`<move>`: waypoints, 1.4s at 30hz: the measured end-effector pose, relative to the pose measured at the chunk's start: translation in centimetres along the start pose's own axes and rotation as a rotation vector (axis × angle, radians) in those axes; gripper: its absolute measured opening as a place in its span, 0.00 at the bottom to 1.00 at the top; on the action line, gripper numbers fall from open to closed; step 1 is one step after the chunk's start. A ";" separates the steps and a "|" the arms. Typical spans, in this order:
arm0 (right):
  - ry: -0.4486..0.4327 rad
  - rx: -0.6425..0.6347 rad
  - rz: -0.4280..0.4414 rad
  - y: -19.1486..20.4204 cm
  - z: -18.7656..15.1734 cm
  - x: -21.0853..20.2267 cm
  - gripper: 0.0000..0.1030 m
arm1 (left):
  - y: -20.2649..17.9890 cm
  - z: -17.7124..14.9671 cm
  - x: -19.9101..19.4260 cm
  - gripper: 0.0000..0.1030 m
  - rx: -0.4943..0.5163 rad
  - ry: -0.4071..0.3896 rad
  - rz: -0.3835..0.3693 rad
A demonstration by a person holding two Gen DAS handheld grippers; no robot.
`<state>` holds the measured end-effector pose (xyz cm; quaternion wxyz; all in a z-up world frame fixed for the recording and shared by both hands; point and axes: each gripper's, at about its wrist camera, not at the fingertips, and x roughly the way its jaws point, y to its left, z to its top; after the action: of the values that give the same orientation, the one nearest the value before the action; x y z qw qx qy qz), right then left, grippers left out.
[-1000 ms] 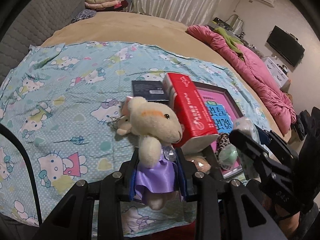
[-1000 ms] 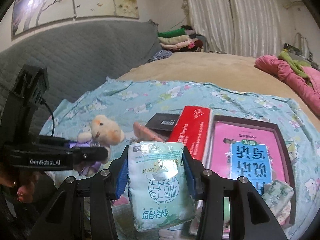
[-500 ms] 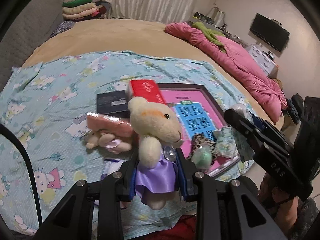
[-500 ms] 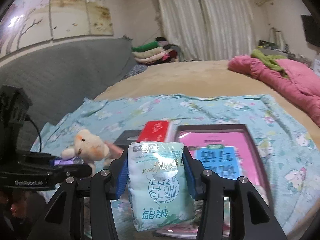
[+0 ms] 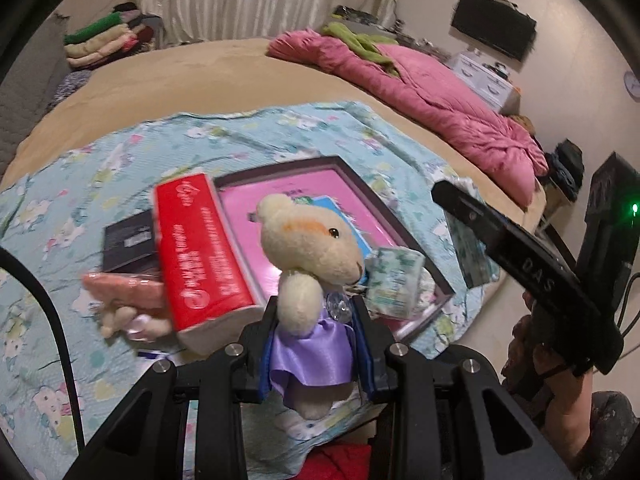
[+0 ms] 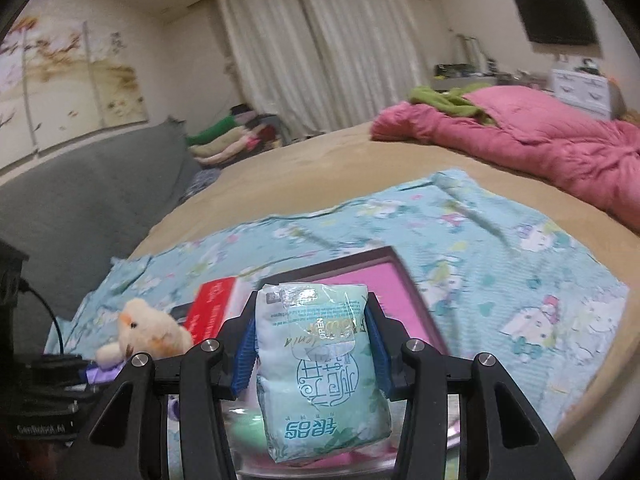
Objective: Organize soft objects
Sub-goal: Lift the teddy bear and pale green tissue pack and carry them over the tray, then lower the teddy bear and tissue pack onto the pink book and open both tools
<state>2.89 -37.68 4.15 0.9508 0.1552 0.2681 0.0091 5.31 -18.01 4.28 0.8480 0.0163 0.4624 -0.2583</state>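
Note:
My left gripper is shut on a cream plush bear in a purple dress and holds it above the bed's near edge, in front of the pink box lid. My right gripper is shut on a green tissue pack and holds it up over the near end of the pink box lid. The bear also shows at the left of the right wrist view. The right gripper's arm shows at the right of the left wrist view.
A red tissue box, a dark flat box, a pink packet and a small plush lie on the Hello Kitty sheet. Another green tissue pack lies in the lid. A pink quilt is at the right.
Both grippers have drawn back and swung right with their loads still held. The view now takes in more of the pink lid and the bed's right side.

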 end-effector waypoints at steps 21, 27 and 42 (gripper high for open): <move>0.100 0.059 -0.189 -5.6 -2.0 2.1 0.48 | -4.0 1.3 9.4 0.32 0.004 0.164 -0.038; 0.145 0.073 -0.224 -7.0 -3.0 3.7 0.48 | -4.3 1.3 11.3 0.32 0.003 0.197 -0.035; 0.236 0.029 -0.229 -7.0 -4.3 7.6 0.48 | -3.2 1.1 13.5 0.32 -0.036 0.228 -0.023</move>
<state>6.71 -42.37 -5.26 0.9052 0.1353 0.3938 -0.0849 10.72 -26.77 -5.14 0.7872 0.0251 0.5604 -0.2562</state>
